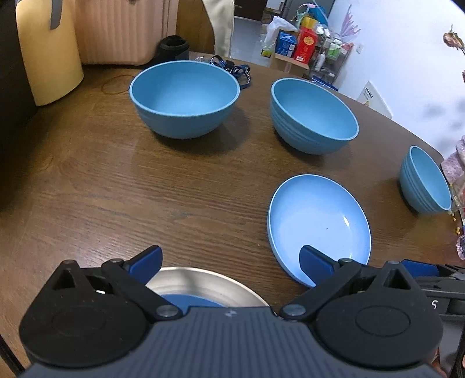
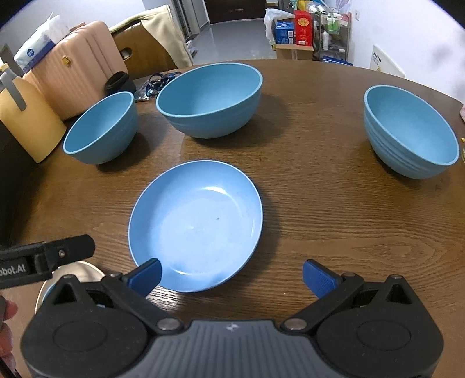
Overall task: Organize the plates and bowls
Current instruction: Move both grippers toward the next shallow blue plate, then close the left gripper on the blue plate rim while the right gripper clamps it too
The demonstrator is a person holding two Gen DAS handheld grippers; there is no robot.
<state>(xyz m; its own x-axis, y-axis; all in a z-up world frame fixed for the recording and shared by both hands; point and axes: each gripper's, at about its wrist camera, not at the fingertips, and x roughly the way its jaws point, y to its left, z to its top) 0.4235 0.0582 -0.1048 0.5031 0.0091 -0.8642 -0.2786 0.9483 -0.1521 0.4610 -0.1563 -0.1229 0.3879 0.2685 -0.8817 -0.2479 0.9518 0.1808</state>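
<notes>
While both hover empty | left tool (image 1: 229, 261) released | right tool (image 2: 231, 274) released, over blue plate (image 2: 195, 225) | 3 bowls beyond

This is someone's home, a lived-in dining corner rather than any workplace. A round wooden dining table (image 2: 319, 232) stretches ahead of the fingers, laid with blue bowls (image 2: 209, 99) and a blue plate (image 2: 194, 224). Far beyond the fingertips to the left, a pink ribbed suitcase (image 2: 78, 67) stands against the table's edge with a pack of tissues (image 2: 37, 43) on top. Straight ahead past the table, a tiled hallway (image 2: 232, 35) leads off, and beside it a wire shelf (image 2: 328, 23) and cardboard boxes (image 2: 293, 51) overflow with household packages and bottles.
</notes>
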